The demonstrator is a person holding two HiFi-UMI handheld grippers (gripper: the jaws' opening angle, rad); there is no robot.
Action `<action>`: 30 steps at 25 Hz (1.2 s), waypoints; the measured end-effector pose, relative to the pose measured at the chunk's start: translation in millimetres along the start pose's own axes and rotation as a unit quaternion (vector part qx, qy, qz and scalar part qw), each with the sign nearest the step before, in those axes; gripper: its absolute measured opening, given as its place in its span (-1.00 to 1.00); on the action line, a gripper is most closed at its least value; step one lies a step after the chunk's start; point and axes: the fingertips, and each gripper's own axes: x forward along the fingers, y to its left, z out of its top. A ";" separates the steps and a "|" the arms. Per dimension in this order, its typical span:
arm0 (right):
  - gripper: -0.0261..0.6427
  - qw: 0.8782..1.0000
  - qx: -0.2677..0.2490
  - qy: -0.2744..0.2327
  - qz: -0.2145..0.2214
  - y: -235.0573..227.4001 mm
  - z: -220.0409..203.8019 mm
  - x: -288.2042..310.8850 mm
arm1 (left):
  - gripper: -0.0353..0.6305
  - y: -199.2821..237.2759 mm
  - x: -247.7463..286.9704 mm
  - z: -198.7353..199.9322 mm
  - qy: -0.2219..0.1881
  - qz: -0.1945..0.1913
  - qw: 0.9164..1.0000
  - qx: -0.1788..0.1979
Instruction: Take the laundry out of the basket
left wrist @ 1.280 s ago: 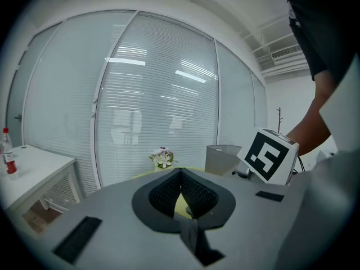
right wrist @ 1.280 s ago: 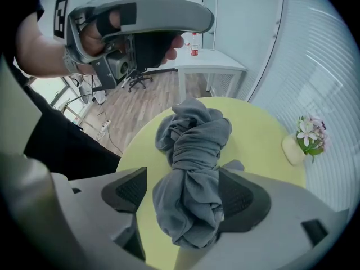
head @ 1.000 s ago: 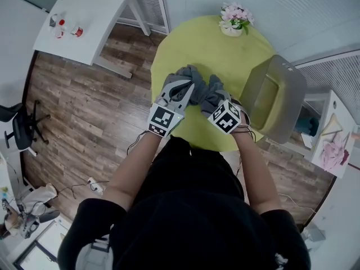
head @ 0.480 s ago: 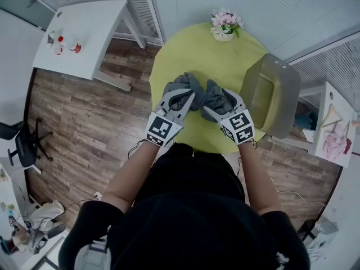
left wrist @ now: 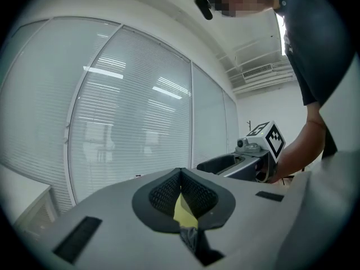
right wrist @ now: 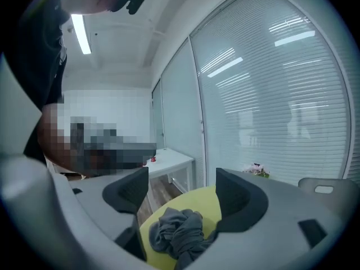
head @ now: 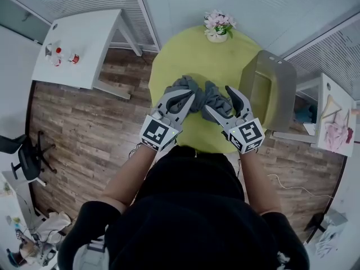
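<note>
Laundry (head: 198, 90) lies heaped at frame centre on the table (head: 191, 46), left of the basket (head: 277, 75). Left gripper (left wrist: 181, 176) is clenched on a fold. Right gripper (right wrist: 181, 191) is released above the heap. Recommended: raise the pinched fold clear, then regrip low with the right.

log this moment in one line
left gripper: shut | right gripper: open, empty | grey garment: heaped on table | basket: on its side

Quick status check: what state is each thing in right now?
basket: upright on the table, looks empty
laundry: bunched heap on the table, outside the basket
left gripper: shut, tips by the laundry
right gripper: open, holding nothing
</note>
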 end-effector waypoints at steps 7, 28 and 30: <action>0.18 0.999 -0.009 -0.052 -0.002 14.1 34.8 -8.1 | -0.87 -2.7 -6.9 6.6 -0.002 -0.010 1.000 0.000; -0.85 0.995 -0.042 -0.088 -0.007 21.7 53.3 -13.1 | -0.88 -12.2 -9.3 30.5 -0.037 -0.024 0.999 0.002; -0.85 0.995 -0.042 -0.086 -0.006 22.2 52.1 -13.0 | -0.88 -12.4 -8.9 30.9 -0.045 -0.022 0.999 -0.007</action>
